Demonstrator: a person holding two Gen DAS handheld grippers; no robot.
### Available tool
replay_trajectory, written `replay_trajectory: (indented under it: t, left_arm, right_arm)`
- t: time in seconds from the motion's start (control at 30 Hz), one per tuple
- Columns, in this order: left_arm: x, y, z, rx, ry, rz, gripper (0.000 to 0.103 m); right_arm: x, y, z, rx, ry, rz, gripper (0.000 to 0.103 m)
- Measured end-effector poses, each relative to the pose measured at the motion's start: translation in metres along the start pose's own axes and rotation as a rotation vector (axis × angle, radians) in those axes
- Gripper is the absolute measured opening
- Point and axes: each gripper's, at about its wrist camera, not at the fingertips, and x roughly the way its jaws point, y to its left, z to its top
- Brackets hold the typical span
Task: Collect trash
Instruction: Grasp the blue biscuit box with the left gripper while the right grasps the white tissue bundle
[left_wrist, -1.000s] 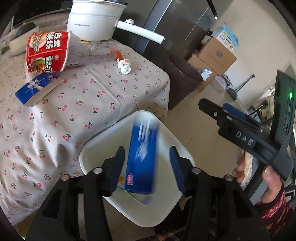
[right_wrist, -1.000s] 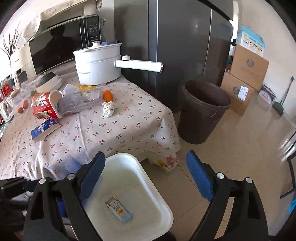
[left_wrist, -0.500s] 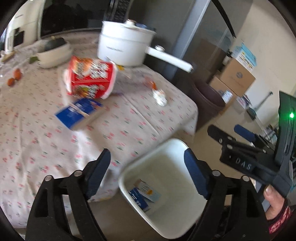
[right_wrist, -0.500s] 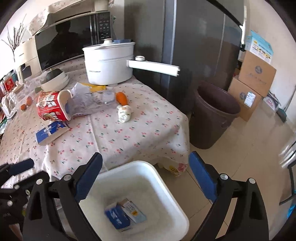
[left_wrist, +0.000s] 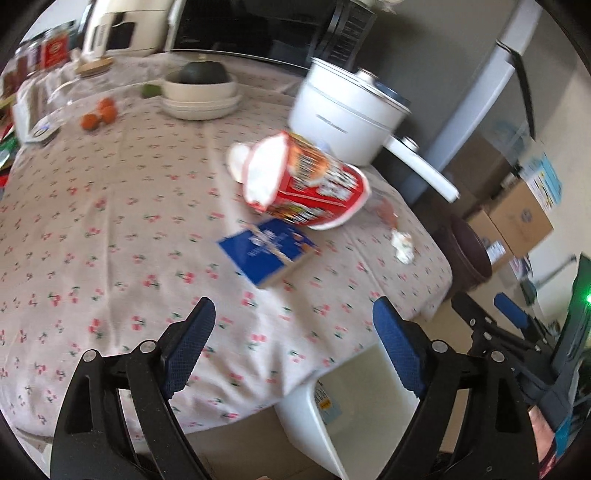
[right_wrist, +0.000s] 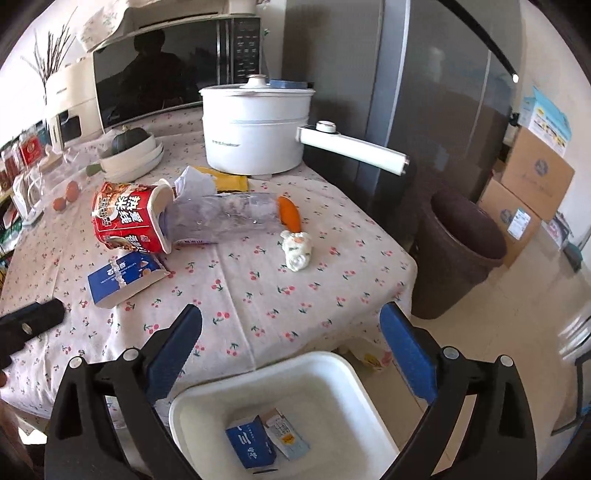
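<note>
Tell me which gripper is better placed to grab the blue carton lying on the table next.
Left, probably. The left gripper is open and empty with the blue carton just ahead, while the right gripper sits further toward the white bin.

Not much legible here: big yellow Chinese characters, looks like 热米线, run down the tipped red paper noodle cup (right_wrist: 129, 221). The torn blue cardboard carton's (right_wrist: 123, 280) white print is too blurry.
</note>
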Motion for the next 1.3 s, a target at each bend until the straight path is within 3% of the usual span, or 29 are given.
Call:
replay_trajectory:
  t: [0.2,0.47,0.87,0.97,1.07,1.17,1.3]
  left_arm:
    - [-0.002,0.022,0.008,-0.071,0.007,0.018,0.084]
    - [0.006,0.034,0.013,-0.094,0.031,0.04,0.084]
    - [0.032,0.039,0.015,-0.079,0.082,0.069,0.084]
    - [0.038,0.037,0.015,-0.07,0.092,0.074,0.084]
    - [0.044,0.032,0.017,-0.046,0.098,0.082,0.084]
    - [0.049,0.024,0.022,0.003,0.089,0.093,0.084]
    - [0.059,0.009,0.029,0.122,0.067,0.142,0.084]
  right_arm:
    - [0.036,-0.003,0.014,-0.004,0.078,-0.009,0.094]
    - [0.106,-0.012,0.032,0.019,0.198,0.062,0.094]
    - [0.16,-0.024,0.046,0.043,0.226,0.039,0.093]
    - [0.167,-0.024,0.046,0.037,0.237,0.045,0.085]
    - [0.172,-0.023,0.046,0.039,0.242,0.071,0.069]
    - [0.171,-0.021,0.05,0.03,0.242,0.102,0.034]
    - [0.168,-0.017,0.048,0.014,0.237,0.096,0.032]
